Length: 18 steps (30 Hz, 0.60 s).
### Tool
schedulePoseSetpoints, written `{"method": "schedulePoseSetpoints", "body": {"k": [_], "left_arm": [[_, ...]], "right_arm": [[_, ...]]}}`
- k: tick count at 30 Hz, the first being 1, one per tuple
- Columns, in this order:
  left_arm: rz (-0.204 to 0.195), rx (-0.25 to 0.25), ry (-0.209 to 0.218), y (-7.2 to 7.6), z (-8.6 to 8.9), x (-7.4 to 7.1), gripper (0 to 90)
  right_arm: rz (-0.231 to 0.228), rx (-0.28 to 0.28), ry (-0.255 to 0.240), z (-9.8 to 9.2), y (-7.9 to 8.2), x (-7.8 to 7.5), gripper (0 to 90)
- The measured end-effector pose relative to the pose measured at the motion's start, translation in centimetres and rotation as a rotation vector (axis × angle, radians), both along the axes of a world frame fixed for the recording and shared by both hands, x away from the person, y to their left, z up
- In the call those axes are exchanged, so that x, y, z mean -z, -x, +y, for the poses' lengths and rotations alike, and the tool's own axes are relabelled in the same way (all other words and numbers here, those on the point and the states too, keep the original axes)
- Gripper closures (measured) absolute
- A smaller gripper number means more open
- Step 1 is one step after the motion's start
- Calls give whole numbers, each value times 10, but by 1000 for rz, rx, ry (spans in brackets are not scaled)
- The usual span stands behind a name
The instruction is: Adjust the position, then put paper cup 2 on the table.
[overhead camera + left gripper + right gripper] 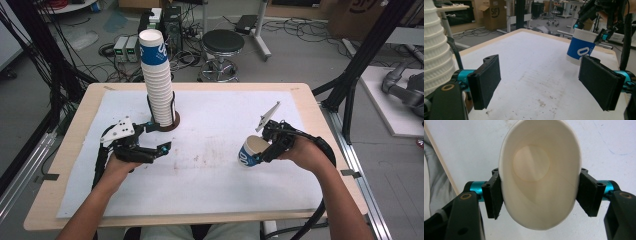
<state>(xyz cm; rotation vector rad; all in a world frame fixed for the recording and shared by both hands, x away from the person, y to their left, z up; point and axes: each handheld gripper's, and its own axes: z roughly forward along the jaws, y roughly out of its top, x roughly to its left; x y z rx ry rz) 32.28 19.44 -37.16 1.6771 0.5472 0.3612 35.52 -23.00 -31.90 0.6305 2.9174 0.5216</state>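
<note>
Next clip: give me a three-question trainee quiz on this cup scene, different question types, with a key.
1. True or false: the right claw grips a single cup by its sides, squeezing its rim oval.
2. Multiple choice: the left claw is A) shut on a cup, B) open with nothing between its pads, C) shut on the stack.
3. Fill in: the tall cup stack stands on the table nearest the ____ claw.

Key: 1 true; 2 B; 3 left.
</note>
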Motion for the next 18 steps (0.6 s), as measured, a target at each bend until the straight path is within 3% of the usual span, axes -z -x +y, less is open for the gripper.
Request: {"method": "schedulePoseSetpoints", "body": {"k": [11, 18], "left_arm": [[-7, -27, 20, 2, 16, -6, 178], [-21, -62, 31, 6, 33, -10, 178]], "right_arm": [[-17, 21, 27, -4, -1, -5, 319], [1, 37, 70, -2, -7, -3, 319]]}}
